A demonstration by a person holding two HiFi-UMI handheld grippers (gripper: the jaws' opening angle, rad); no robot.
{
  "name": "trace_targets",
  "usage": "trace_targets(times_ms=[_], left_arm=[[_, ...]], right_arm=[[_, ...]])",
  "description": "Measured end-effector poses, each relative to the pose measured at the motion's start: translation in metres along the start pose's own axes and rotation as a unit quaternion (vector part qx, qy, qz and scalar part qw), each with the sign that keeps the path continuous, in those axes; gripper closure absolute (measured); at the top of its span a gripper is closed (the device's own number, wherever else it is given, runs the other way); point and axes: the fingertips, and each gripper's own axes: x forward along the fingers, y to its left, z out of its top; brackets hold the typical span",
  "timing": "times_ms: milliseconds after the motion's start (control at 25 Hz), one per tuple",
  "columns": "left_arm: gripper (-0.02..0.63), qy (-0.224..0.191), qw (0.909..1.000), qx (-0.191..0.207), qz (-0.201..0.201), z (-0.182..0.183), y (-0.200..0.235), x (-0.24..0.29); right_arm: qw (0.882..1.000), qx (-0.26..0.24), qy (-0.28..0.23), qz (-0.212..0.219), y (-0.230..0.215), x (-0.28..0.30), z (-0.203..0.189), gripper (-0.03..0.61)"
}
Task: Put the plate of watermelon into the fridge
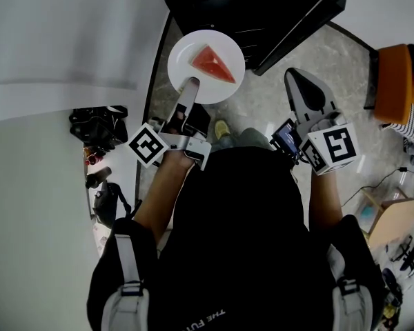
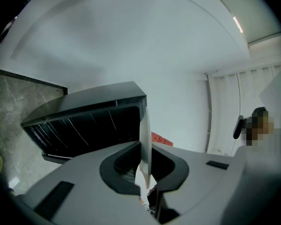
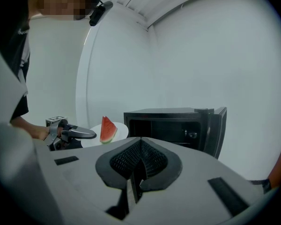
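A white plate (image 1: 217, 45) carrying a red watermelon wedge (image 1: 212, 63) hangs in the air before the small black fridge (image 1: 255, 9). My left gripper (image 1: 191, 85) is shut on the plate's near rim. In the left gripper view the plate (image 2: 145, 135) stands edge-on between the jaws, with the watermelon (image 2: 161, 138) peeking out behind it and the fridge's open inside (image 2: 84, 125) beyond. My right gripper (image 1: 298, 81) is shut with nothing in it, to the right of the plate. The right gripper view shows its jaws closed, the watermelon (image 3: 107, 129), the left gripper (image 3: 78, 134) and the fridge (image 3: 171, 125).
The fridge door (image 3: 218, 130) stands swung open on the right side. Bags and small items (image 1: 96, 126) lie on the floor by the white wall at left. An orange object (image 1: 400, 78) and a cardboard box (image 1: 390, 219) sit at right.
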Motion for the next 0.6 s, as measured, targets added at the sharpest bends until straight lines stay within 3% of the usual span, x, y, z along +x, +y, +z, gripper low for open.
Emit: trace_targets(times_ms=[600], left_arm=[[0.589,0.003,0.9999,-0.011,-0.003,-0.0010,0.0003,0.0001]], right_arm=[[1.000,-0.017,0.002,-0.011,-0.0036,-0.0049,0.0087,0.569]])
